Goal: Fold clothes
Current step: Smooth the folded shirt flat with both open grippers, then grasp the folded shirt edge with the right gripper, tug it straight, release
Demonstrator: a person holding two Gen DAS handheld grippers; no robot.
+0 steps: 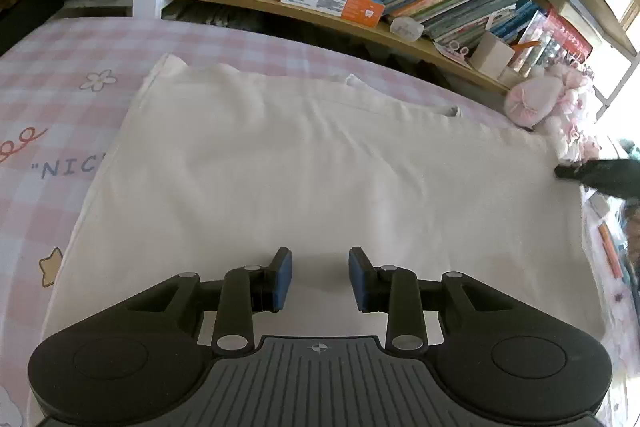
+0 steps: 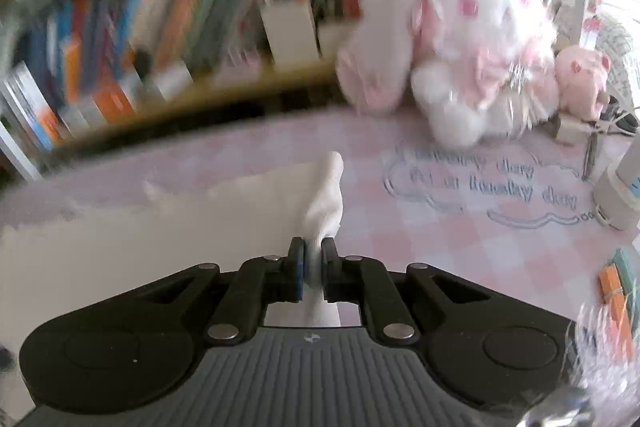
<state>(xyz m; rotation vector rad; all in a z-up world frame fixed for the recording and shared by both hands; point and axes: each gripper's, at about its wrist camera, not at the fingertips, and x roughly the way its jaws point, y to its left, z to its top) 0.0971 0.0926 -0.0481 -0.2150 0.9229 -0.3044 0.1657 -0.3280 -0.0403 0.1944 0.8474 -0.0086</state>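
A white garment (image 1: 304, 171) lies spread flat on the pink checked bedsheet (image 1: 60, 99). My left gripper (image 1: 320, 277) is open and empty, just above the garment's near part. My right gripper (image 2: 313, 267) is shut on the garment's right edge (image 2: 326, 203) and lifts a fold of the cloth off the sheet; the right wrist view is motion-blurred. The right gripper also shows as a dark tip (image 1: 576, 173) at the garment's right edge in the left wrist view.
A wooden bookshelf (image 1: 360, 27) packed with books and boxes runs along the far side of the bed. Pink and white plush toys (image 2: 480, 47) sit at the right end. A white container (image 2: 618, 187) and small items stand at the far right.
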